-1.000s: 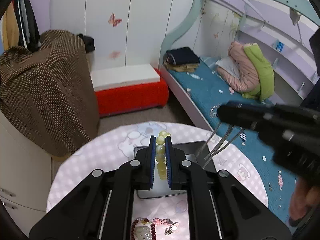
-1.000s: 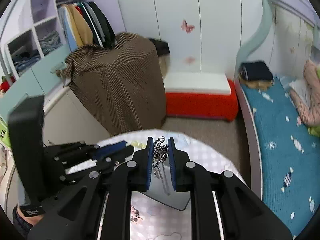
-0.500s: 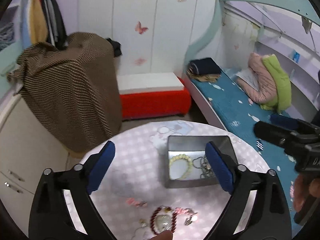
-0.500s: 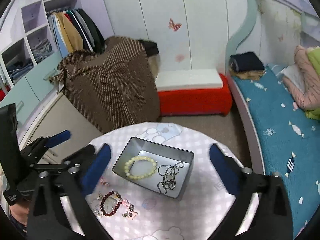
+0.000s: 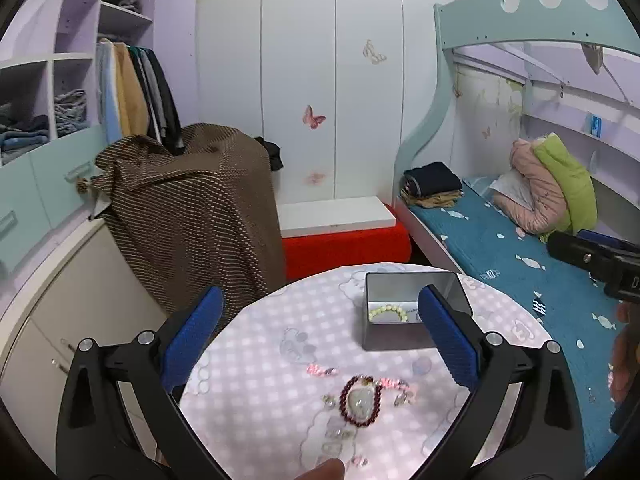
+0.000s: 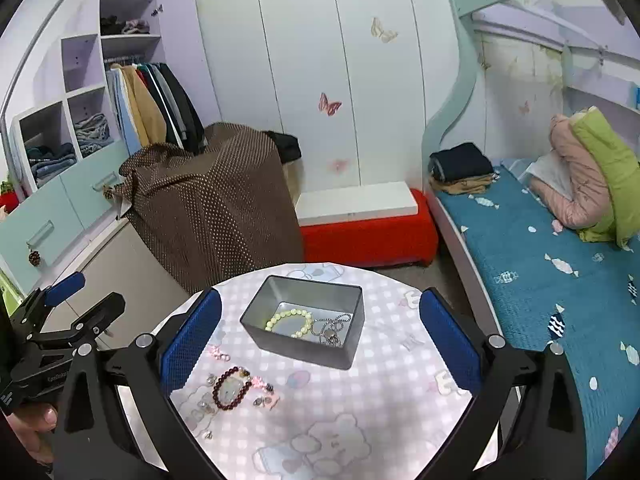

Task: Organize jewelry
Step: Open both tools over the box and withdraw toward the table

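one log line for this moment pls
left gripper: opening, empty | right gripper: open, empty | tin: pale bead bracelet, chain | table: red bead bracelet, small pieces

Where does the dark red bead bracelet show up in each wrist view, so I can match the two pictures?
Left wrist: dark red bead bracelet lies low centre on the table, nearer the camera than the metal box.
Right wrist: the bracelet lies lower left of centre, left of and below the box.
Shared landmark: the metal box with the pale bead bracelet inside.
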